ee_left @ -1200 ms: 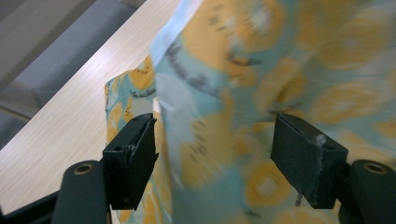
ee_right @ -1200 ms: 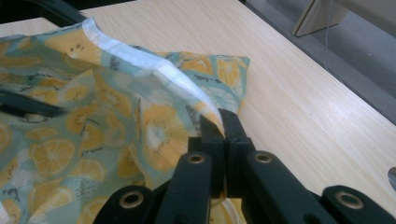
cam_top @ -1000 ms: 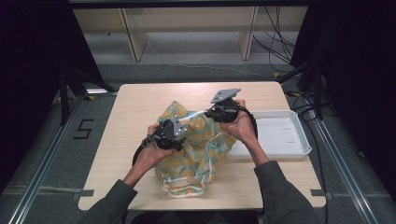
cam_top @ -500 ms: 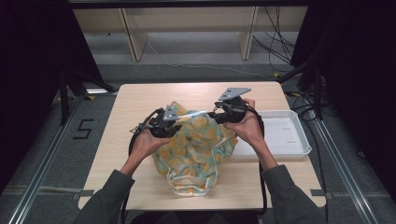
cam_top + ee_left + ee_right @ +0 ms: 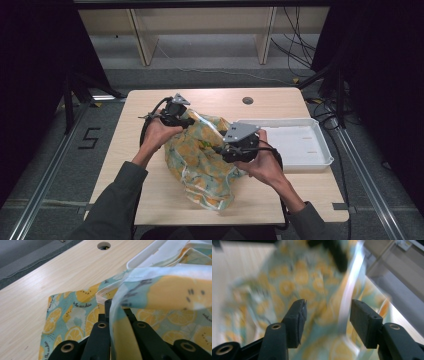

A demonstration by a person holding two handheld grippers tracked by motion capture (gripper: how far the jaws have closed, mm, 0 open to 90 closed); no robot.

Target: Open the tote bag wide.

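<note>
A teal cloth bag printed with yellow citrus slices point(image 5: 200, 162) lies crumpled at the middle of the wooden table point(image 5: 150, 190). My left gripper point(image 5: 188, 120) is shut on the bag's far upper edge and holds it lifted. In the left gripper view the fabric point(image 5: 172, 292) drapes over the closed left gripper point(image 5: 109, 303). My right gripper point(image 5: 219, 149) hovers at the bag's right side. Its jaws have just been opening. In the right gripper view the right gripper point(image 5: 327, 315) stands open, with the blurred cloth point(image 5: 312, 285) beyond the gap and neither pad pressing on it.
A white tray point(image 5: 320, 150) stands at the table's right, and its rim point(image 5: 155, 255) touches the bag. A round cable hole point(image 5: 247, 100) sits near the table's far edge. Shelving and cables lie beyond the table.
The left gripper closed on the bag's edge and lifted it toward the far left. The right gripper let go of the bag's top edge, opened, and moved nearer along the bag's right side.
</note>
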